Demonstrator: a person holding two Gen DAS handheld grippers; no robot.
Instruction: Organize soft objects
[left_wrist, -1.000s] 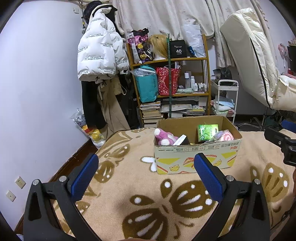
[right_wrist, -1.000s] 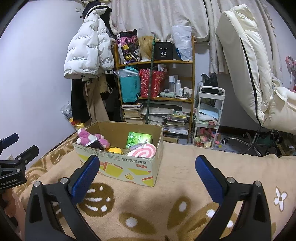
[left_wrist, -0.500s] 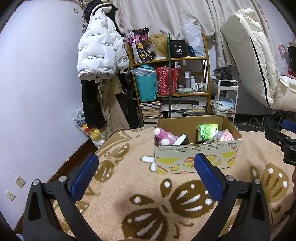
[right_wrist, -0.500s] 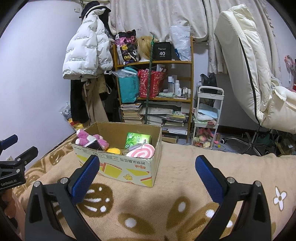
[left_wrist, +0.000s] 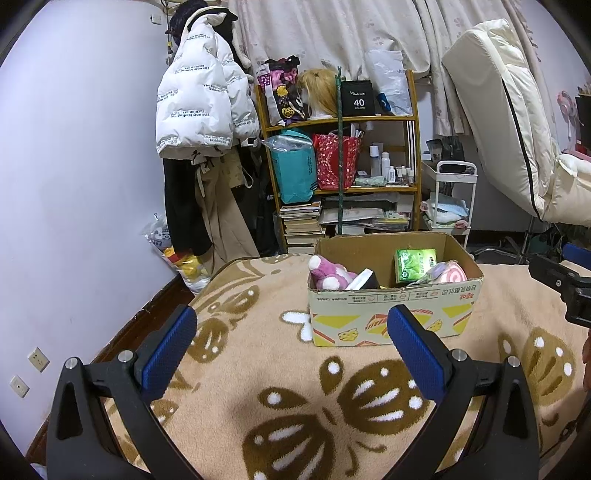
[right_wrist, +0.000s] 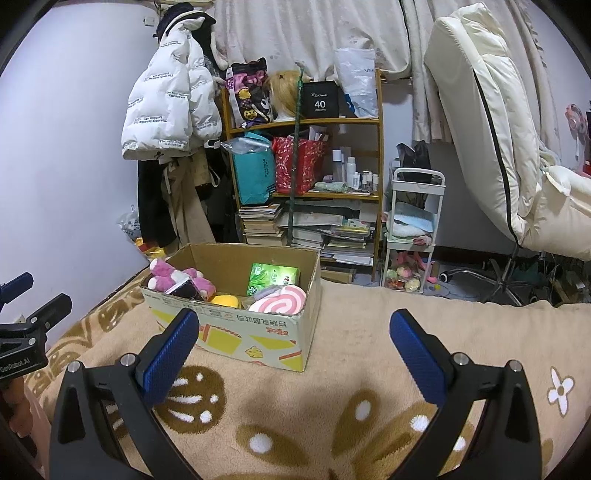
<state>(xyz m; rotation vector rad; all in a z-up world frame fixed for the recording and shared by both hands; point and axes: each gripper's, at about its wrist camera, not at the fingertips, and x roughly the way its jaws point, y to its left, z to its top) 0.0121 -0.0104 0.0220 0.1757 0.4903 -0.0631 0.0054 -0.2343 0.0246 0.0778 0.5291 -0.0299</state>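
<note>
Currently spread wide, holding nothing: left gripper and right gripper. Advisable: approach open printed cardboard box from above (pink plush toy nearest), pinching gently.

A lived-in bedroom: a patterned blanket underfoot, a cluttered bookshelf at 12 o'clock, puffer jacket hanging at 11.

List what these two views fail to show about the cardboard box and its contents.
- Cardboard box floor: both views, hidden by its front wall and the toys.
- Yellow soft item: right wrist, mostly buried; left wrist, hidden.
- Dark item beside the pink plush: identity unclear.
- Green pack print: too small.
</note>
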